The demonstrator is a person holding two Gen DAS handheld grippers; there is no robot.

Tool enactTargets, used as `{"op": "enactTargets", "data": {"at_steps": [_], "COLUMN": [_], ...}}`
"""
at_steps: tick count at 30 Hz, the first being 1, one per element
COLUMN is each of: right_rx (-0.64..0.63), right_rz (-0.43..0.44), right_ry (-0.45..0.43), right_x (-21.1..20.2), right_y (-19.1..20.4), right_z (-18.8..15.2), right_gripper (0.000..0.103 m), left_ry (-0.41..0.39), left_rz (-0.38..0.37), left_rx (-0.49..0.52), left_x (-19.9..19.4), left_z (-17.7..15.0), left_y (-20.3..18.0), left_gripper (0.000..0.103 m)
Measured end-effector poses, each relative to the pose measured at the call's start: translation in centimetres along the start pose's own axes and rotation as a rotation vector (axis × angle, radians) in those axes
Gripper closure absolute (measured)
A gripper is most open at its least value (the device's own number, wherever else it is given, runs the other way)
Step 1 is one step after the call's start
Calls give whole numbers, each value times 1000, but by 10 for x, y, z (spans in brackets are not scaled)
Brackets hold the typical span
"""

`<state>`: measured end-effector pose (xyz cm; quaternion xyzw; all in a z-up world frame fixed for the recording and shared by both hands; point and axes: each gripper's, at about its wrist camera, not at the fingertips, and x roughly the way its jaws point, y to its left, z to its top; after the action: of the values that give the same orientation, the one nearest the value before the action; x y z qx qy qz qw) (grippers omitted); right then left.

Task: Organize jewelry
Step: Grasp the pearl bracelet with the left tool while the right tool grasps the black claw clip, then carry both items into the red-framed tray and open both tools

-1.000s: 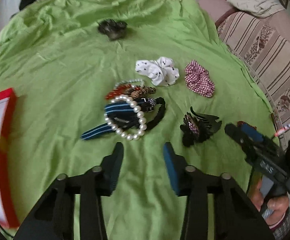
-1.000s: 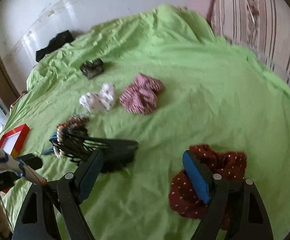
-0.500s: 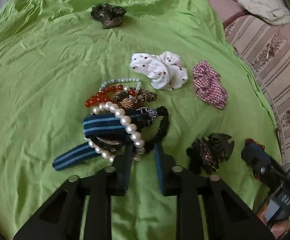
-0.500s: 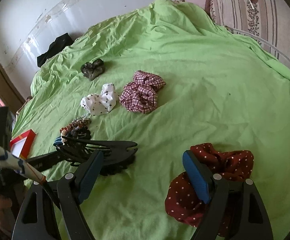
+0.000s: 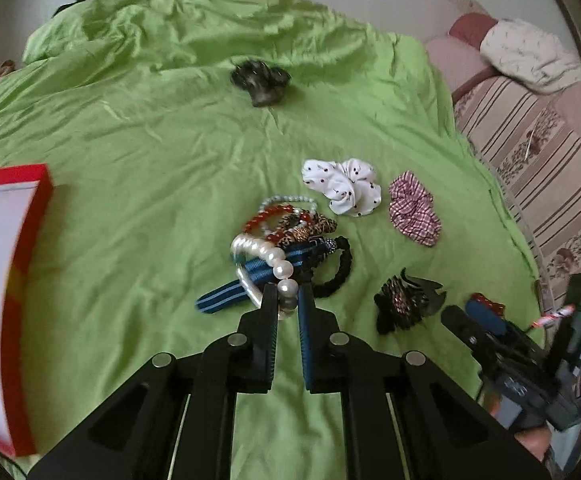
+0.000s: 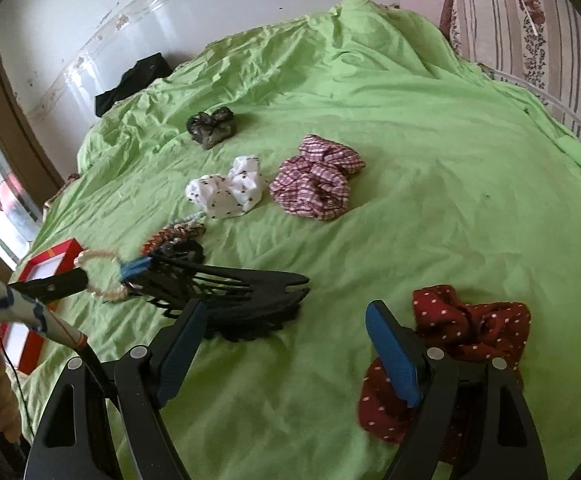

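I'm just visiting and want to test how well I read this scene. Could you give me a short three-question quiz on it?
1. True or false: the left tool is shut on the pearl bracelet.
2. Which scrunchie lies right by the open right tool: A white, B checked, C red dotted?
3. What colour is the sheet?

Key: 1 true; 2 C; 3 green.

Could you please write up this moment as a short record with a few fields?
surface: green sheet
left gripper: shut on pearl bracelet, jaws have just been closing
right gripper: open, nothing between the jaws
beside right gripper: black claw clip, red dotted scrunchie
box: red-edged, at sheet's left
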<state>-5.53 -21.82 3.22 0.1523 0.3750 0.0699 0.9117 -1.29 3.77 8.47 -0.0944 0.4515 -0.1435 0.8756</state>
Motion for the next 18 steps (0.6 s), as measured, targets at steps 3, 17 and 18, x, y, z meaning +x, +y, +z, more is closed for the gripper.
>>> {"op": "enactTargets", "data": {"at_steps": [3, 17, 18], "right_rx": [-1, -277, -278], "right_rz": [69, 29, 23], "right_ry": [9, 30, 41], "right_x": [-1, 23, 26], "right_y": [5, 66, 65], "right_z": [-2, -9, -9], "right_gripper": [17, 51, 55], "left_ry": [-11, -86, -91], "left_rz": [-4, 34, 32], "left_rx": [-19, 71, 70], "left_x": [-18, -65, -69], "left_z": [-8, -35, -37], "left_y": [8, -4, -4], "left_gripper": [94, 94, 94]}}
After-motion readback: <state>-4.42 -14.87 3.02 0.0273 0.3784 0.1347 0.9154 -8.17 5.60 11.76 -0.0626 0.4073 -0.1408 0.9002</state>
